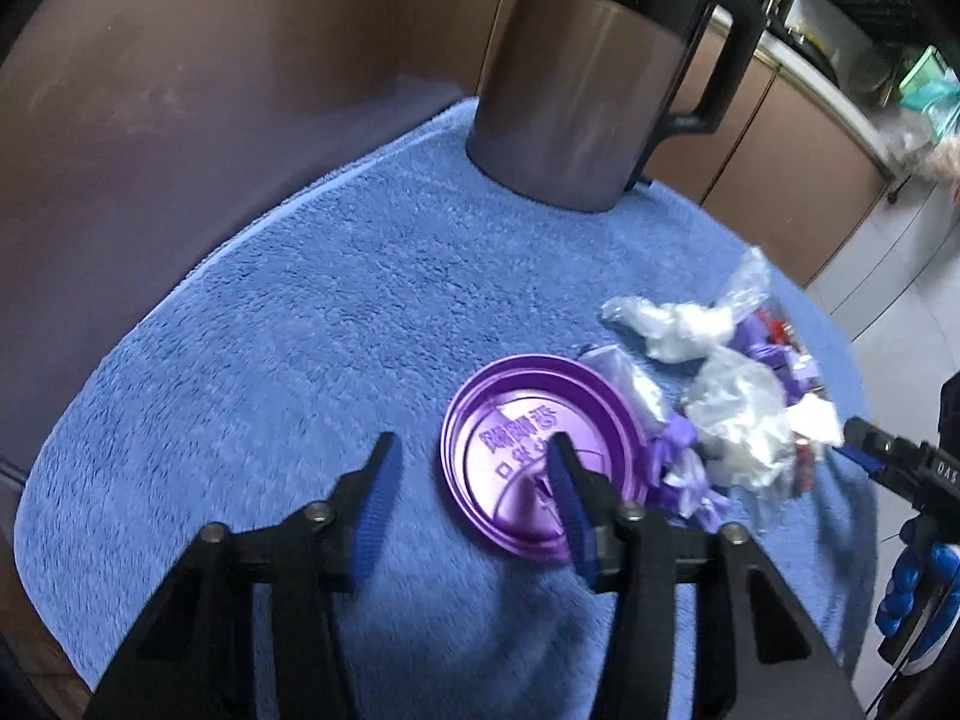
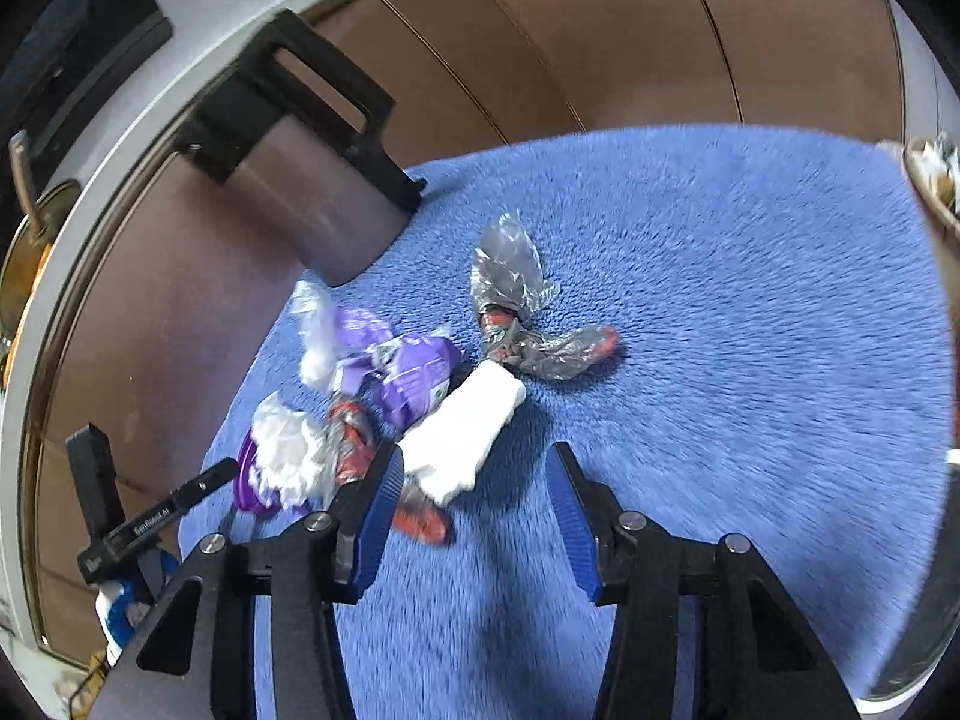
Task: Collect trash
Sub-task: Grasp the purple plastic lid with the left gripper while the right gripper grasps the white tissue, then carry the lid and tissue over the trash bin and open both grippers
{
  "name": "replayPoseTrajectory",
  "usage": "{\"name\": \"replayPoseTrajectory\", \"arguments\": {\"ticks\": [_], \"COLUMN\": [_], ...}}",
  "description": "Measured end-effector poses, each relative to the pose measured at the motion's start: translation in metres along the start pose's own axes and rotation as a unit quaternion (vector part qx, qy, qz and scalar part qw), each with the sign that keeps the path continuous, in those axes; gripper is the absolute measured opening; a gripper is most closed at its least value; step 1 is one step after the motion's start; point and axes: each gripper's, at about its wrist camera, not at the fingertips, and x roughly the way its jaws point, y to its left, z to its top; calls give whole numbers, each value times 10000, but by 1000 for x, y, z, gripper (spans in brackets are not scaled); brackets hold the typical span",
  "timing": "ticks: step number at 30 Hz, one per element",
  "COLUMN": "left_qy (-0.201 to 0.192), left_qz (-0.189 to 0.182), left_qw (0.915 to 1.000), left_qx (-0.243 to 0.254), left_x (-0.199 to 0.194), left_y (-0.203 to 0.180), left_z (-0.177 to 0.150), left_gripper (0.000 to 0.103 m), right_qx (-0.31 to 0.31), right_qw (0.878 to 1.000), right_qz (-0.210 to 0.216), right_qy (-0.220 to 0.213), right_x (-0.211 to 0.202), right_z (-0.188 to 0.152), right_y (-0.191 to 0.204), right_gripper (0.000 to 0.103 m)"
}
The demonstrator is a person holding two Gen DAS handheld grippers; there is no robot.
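Observation:
A heap of trash lies on a blue towel [image 1: 288, 330]. It holds a round purple lid [image 1: 516, 450], crumpled clear plastic [image 1: 741, 420], a purple wrapper [image 2: 414, 378], a folded white tissue [image 2: 462, 438] and a clear wrapper with red print [image 2: 528, 330]. My left gripper [image 1: 474, 444] is open just above the towel, and its right finger overlaps the lid. My right gripper [image 2: 475, 453] is open too. Its left finger sits at the tissue's near end and nothing is pressed between the pads. The right gripper's tip [image 1: 864, 438] shows at the heap's right side in the left wrist view.
A tall steel jug with a black handle [image 1: 588, 90] stands on the towel's far side. Brown cabinet fronts [image 2: 600, 48] run behind the table. A brown container [image 2: 936, 192] with scraps in it shows at the right edge of the right wrist view.

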Motion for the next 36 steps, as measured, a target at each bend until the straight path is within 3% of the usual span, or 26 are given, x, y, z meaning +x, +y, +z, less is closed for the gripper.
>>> {"name": "replayPoseTrajectory", "arguments": {"ticks": [6,8,10,19,28,36], "left_qy": [155,94,62,-247,-767,-1162], "left_qz": [58,69,86,88,69,-35], "left_qw": [9999,9999,9998,9992,9966,9932], "left_qx": [-46,-96,-171,-289,-291,-84], "left_x": [18,18,17,-20,-95,-155], "left_y": [-1,0,2,7,5,-27], "left_z": [4,4,4,-10,-30,-35], "left_gripper": [21,10,5,4,4,4], "right_qx": [182,209,180,-3,-558,-876], "right_qw": [9997,9996,9997,9998,9962,9878], "right_qz": [78,115,121,83,-12,-237], "right_qy": [112,128,142,-166,-668,-1266], "right_x": [24,26,28,-1,-87,-170], "right_z": [8,10,11,-1,-34,-63], "right_y": [-4,-5,-5,3,17,10], "right_gripper": [32,20,8,6,6,6]}}
